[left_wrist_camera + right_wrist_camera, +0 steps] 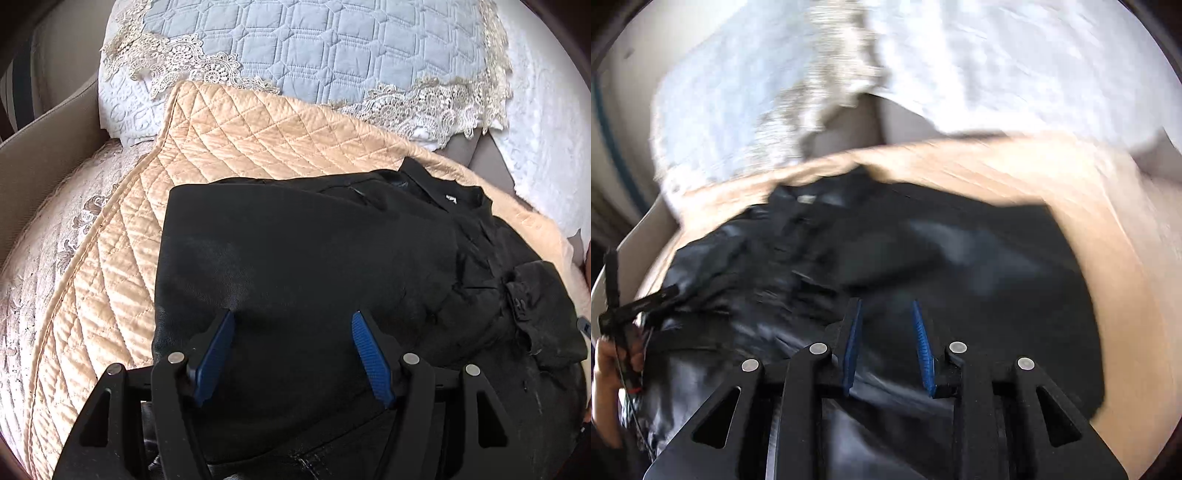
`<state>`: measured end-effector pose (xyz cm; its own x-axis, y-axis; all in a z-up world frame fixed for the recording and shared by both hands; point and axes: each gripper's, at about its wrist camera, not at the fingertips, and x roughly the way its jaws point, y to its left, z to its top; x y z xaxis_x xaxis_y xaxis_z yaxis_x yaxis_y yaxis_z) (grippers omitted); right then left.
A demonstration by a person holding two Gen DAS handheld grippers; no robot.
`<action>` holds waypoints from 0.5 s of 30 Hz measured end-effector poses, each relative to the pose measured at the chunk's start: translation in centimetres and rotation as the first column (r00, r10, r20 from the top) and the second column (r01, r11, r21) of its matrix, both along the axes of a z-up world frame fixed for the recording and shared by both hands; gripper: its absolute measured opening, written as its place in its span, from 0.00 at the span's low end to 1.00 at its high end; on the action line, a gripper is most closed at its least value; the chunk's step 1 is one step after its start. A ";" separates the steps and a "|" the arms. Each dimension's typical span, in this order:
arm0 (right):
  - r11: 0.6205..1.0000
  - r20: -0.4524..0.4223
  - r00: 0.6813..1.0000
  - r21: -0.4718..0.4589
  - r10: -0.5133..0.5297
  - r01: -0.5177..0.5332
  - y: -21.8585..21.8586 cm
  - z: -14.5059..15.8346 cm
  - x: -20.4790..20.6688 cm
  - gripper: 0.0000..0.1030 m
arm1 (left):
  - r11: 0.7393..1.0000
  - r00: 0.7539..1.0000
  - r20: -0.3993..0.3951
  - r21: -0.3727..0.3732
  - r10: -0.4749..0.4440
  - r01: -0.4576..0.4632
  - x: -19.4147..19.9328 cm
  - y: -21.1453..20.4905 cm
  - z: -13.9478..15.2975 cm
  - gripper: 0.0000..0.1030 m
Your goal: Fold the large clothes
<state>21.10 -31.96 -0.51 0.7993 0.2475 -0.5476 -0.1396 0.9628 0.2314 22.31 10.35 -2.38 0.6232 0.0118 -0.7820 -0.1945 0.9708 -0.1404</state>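
A large black leather-like garment (295,251) lies partly folded on a peach diamond-quilted satin cover (229,136), one smooth panel laid over its body and the collar end (447,195) away from the camera, presumably so the soft bedding supports each fold. The left gripper (291,350) hovers over the smooth panel, blue pads apart and empty. The right gripper (886,345), motion-blurred, shows narrowly parted jaws with nothing clamped, apparently between grasps.
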 end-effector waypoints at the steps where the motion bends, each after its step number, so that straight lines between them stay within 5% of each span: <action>1: 1.000 -0.007 1.000 -0.015 0.012 -0.012 0.4 -0.3 0.0 0.29 | 1.000 1.000 0.001 0.003 0.001 -0.001 0.0 -0.1 0.0 0.66; 6: 0.954 -0.028 0.977 -0.212 0.212 -0.213 6.4 -0.8 -0.2 0.30 | 1.000 1.000 0.015 -0.027 0.006 -0.005 -0.6 0.4 0.1 0.66; 8: 0.874 -0.040 0.951 -0.383 0.307 -0.298 10.3 -1.5 -0.1 0.30 | 1.000 1.000 0.013 -0.018 0.002 -0.002 -0.6 0.3 0.1 0.66; 11: 0.780 -0.060 0.924 -0.516 0.378 -0.353 13.9 -2.7 1.0 0.30 | 1.000 1.000 0.004 -0.001 -0.003 0.003 -0.2 -0.1 -0.1 0.68; 13: 0.791 -0.046 0.936 -0.521 0.349 -0.320 14.8 -2.3 3.1 0.25 | 1.000 1.000 0.004 0.004 -0.007 0.007 -0.1 -0.2 0.0 0.68; 15: 0.849 -0.010 0.954 -0.453 0.301 -0.272 14.4 -1.4 5.2 0.19 | 1.000 1.000 0.005 -0.002 -0.010 0.010 -0.1 -0.1 0.0 0.68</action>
<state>26.32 -17.55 -1.89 0.7648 0.2121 -0.6083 -0.4250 0.8758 -0.2289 22.17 10.26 -2.42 0.6269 0.0040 -0.7791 -0.1845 0.9723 -0.1434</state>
